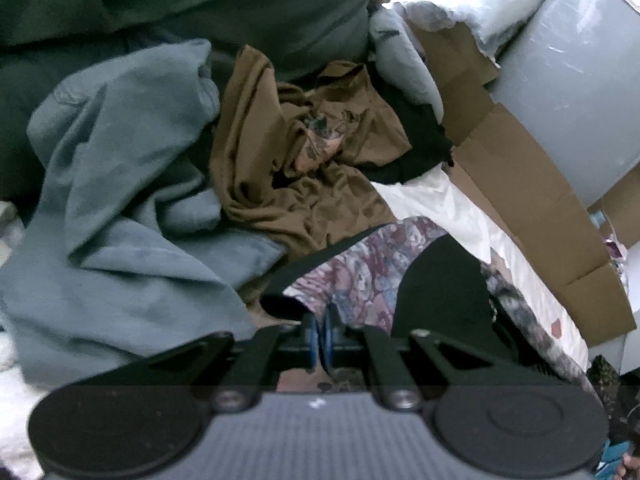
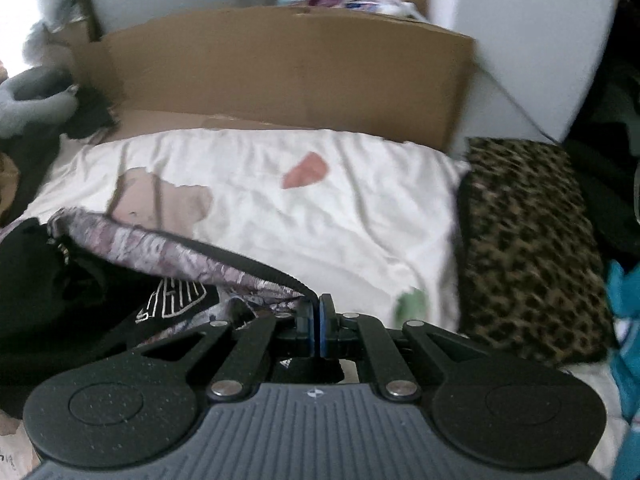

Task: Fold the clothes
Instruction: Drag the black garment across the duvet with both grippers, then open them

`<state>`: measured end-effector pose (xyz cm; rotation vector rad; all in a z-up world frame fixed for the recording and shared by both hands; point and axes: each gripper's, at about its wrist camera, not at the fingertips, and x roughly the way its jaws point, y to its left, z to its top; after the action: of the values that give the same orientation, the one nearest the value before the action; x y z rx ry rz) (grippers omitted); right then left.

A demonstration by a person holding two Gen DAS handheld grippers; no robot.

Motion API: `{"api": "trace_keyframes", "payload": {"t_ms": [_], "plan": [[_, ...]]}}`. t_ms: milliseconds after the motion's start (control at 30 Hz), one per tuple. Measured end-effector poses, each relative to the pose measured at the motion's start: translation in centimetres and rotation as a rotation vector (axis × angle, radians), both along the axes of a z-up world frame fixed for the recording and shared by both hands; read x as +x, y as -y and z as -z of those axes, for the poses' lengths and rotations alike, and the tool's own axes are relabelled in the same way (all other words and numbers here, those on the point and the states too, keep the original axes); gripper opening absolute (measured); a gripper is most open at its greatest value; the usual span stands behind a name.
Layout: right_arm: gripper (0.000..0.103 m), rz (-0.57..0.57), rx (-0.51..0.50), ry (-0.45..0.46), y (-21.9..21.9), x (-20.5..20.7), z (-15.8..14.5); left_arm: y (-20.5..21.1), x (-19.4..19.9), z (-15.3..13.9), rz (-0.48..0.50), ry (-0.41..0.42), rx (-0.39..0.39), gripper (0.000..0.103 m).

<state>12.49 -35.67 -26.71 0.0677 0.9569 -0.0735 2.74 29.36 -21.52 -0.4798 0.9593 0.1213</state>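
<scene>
Both grippers are clamped on the patterned garment: the left gripper (image 1: 323,334) on its near edge, the right gripper (image 2: 319,322) on its black-trimmed hem. The garment (image 1: 360,272) hangs over the white sheet (image 2: 320,208). Left of the sheet lie brown (image 1: 280,184) and blue clothes (image 1: 120,200); behind it stands cardboard (image 2: 288,68); right, a leopard cushion (image 2: 528,248).

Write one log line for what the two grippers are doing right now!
left gripper: shut on patterned purple-grey garment | right gripper: shut on same garment's black-trimmed edge | under it: white sheet
</scene>
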Motion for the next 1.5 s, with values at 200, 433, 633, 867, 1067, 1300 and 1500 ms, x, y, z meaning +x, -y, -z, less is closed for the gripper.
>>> {"api": "trace_keyframes", "payload": {"t_ms": [200, 433, 633, 867, 1067, 1300, 1500], "plan": [[0.000, 0.091, 0.002, 0.004, 4.4, -4.3, -0.9, -0.2, -1.3, -1.2, -0.011, 0.001, 0.021, 0.004], [0.000, 0.198, 0.027, -0.012, 8.7, -9.7, -0.7, -0.4, -3.1, -1.5, 0.009, -0.038, 0.042, 0.004], [0.000, 0.281, 0.058, -0.033, 10.9, -14.6, -0.2, -0.7, -4.8, -0.9, 0.006, -0.124, 0.079, 0.004], [0.002, 0.335, 0.099, -0.082, 12.0, -17.4, 1.2, -0.7, -6.8, -0.1, -0.007, -0.226, 0.115, 0.004], [0.040, 0.303, 0.105, -0.087, 11.9, -17.6, 1.1, -0.9, -6.8, -1.4, -0.003, -0.251, 0.224, 0.024], [0.044, 0.246, 0.127, -0.028, 11.4, -14.9, 0.4, -0.3, -3.4, -2.8, 0.016, -0.173, 0.173, 0.043], [0.044, 0.154, 0.172, -0.008, 8.7, -10.1, 1.1, 2.3, 2.0, -1.9, 0.068, -0.140, 0.159, 0.049]]}}
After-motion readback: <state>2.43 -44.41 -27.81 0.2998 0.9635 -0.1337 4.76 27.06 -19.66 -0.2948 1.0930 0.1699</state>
